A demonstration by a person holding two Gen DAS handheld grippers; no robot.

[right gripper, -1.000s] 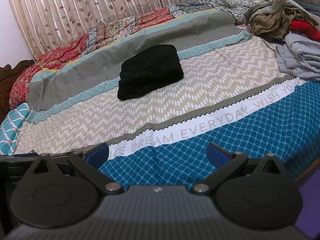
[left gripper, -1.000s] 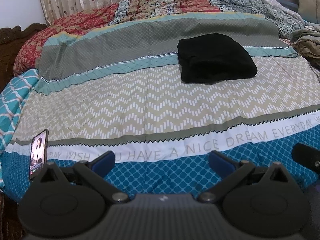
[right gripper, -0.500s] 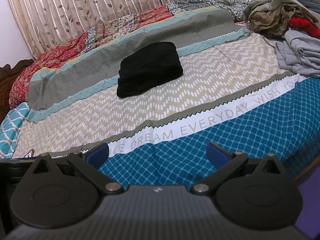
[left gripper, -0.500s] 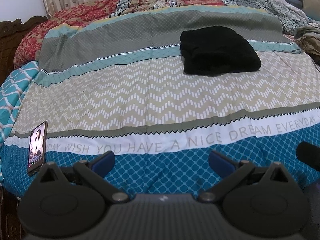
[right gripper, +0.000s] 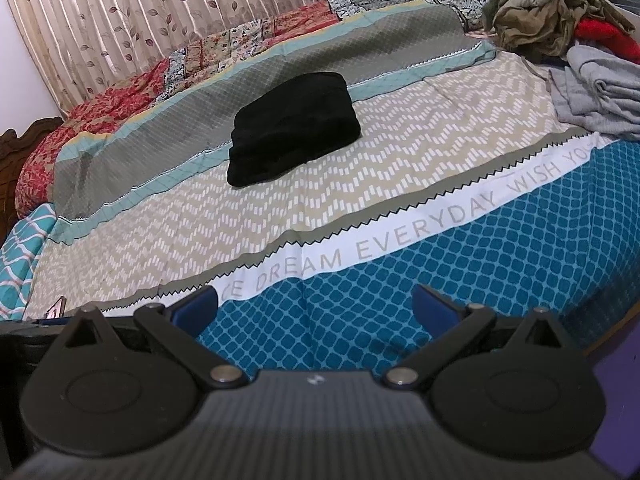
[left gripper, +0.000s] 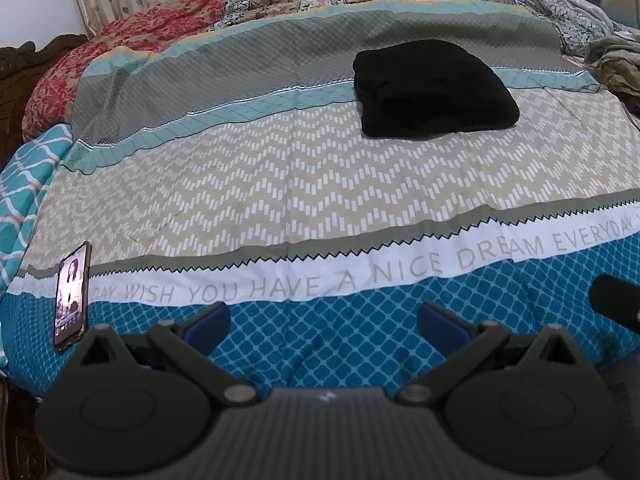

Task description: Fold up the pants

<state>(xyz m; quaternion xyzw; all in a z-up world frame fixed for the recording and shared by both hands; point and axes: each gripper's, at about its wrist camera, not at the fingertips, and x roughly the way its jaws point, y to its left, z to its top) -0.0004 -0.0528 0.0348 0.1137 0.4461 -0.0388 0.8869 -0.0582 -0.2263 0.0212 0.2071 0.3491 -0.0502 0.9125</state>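
Note:
Black pants (left gripper: 434, 90) lie folded in a compact bundle on the patterned bedspread (left gripper: 320, 184), far from both grippers; they also show in the right wrist view (right gripper: 294, 128). My left gripper (left gripper: 324, 322) is open and empty, held over the blue front band of the bed. My right gripper (right gripper: 316, 308) is open and empty over the same band, further right. The right gripper's body shows as a dark shape at the left wrist view's right edge (left gripper: 618, 300).
A lit phone (left gripper: 72, 296) lies at the bed's front left corner. A pile of loose clothes (right gripper: 568, 28), olive, red and grey, sits at the bed's right side. Curtains (right gripper: 120, 20) hang behind the bed. A dark wooden headboard (left gripper: 24, 60) is at the left.
Both grippers have drawn back and tilted a little; the pants sit slightly higher in the views. The pants have not moved on the bed. Both grippers stay open.

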